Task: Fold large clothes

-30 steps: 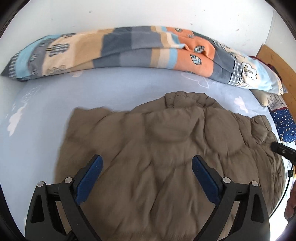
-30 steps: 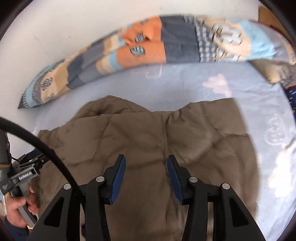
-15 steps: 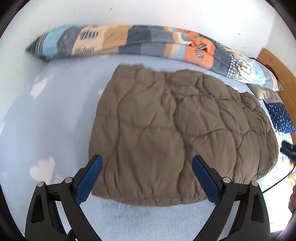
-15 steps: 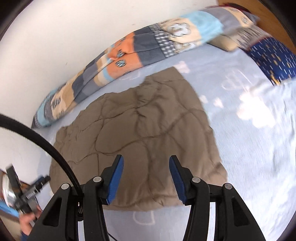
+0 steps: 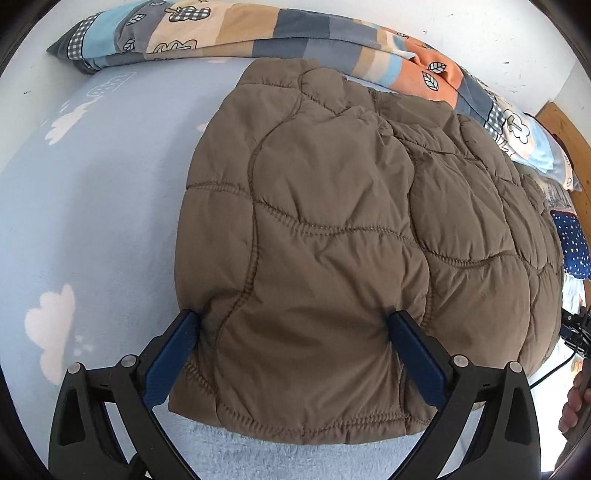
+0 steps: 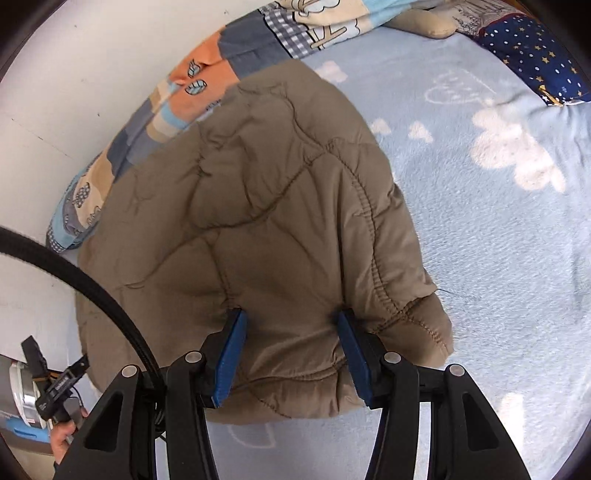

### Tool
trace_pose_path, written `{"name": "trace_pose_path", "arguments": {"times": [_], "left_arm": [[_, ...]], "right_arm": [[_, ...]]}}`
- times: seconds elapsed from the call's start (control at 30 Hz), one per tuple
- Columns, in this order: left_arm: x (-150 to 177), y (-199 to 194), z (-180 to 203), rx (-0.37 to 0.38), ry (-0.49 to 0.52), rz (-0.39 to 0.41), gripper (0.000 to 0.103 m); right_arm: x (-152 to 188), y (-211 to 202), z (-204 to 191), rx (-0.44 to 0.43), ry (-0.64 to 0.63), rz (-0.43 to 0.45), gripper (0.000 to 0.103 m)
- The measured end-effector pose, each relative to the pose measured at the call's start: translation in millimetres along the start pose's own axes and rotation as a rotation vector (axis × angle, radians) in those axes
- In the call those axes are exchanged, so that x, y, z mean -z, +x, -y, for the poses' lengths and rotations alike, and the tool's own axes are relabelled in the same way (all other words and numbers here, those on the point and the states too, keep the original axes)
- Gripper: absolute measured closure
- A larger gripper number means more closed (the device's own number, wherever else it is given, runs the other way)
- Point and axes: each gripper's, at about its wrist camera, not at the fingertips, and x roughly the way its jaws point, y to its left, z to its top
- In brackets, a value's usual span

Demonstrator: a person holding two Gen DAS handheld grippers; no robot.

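A brown quilted jacket (image 5: 351,229) lies folded on the light blue bed sheet (image 5: 92,206). My left gripper (image 5: 293,332) is open, its blue fingers pressed into the jacket's near hem, fabric bulging between them. In the right wrist view the same jacket (image 6: 258,206) shows, and my right gripper (image 6: 290,332) is open with its fingers pushed into the near edge close to the jacket's right corner. Neither gripper is closed on the fabric.
A patchwork quilt (image 5: 280,33) lies rolled along the white wall behind the jacket. A dark blue starred pillow (image 6: 535,55) and a beige cushion (image 6: 424,18) sit at the bed's head. A wooden headboard (image 5: 565,129) stands at far right. The sheet (image 6: 498,240) stretches right of the jacket.
Both grippers have dropped down and forward onto the jacket's near edge. Their fingers now press into the fabric, where half a second ago they hovered above and short of it.
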Motion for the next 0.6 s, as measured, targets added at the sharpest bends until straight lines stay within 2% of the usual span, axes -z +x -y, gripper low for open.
{"name": "trace_pose_path", "arguments": {"times": [0.17, 0.3, 0.37, 0.43, 0.53, 0.6], "left_arm": [[-5.1, -15.6, -4.5, 0.017, -0.01, 0.028, 0.0], [-10.4, -33.3, -10.2, 0.024, -0.026, 0.091, 0.0], [-12.1, -39.9, -16.1, 0.006, -0.049, 0.125, 0.0], [-14.3, -40.0, -21.4, -0.004, -0.063, 0.124, 0.0], [-16.9, -33.9, -31.2, -0.023, -0.077, 0.108, 0.0], [-19.3, -29.9, -36.4, -0.033, -0.08, 0.096, 0.0]], "right_arm": [[-1.6, -4.6, -3.4, 0.007, -0.008, -0.002, 0.045], [-9.5, -44.4, -1.8, -0.072, -0.002, 0.082, 0.045], [-14.5, -65.9, 7.0, -0.071, 0.005, 0.141, 0.045], [-19.7, -79.0, 22.0, -0.043, 0.031, 0.184, 0.045], [-25.9, -80.2, 46.3, -0.037, 0.092, 0.188, 0.045], [-26.9, -69.8, 63.9, -0.066, 0.142, 0.152, 0.044]]}}
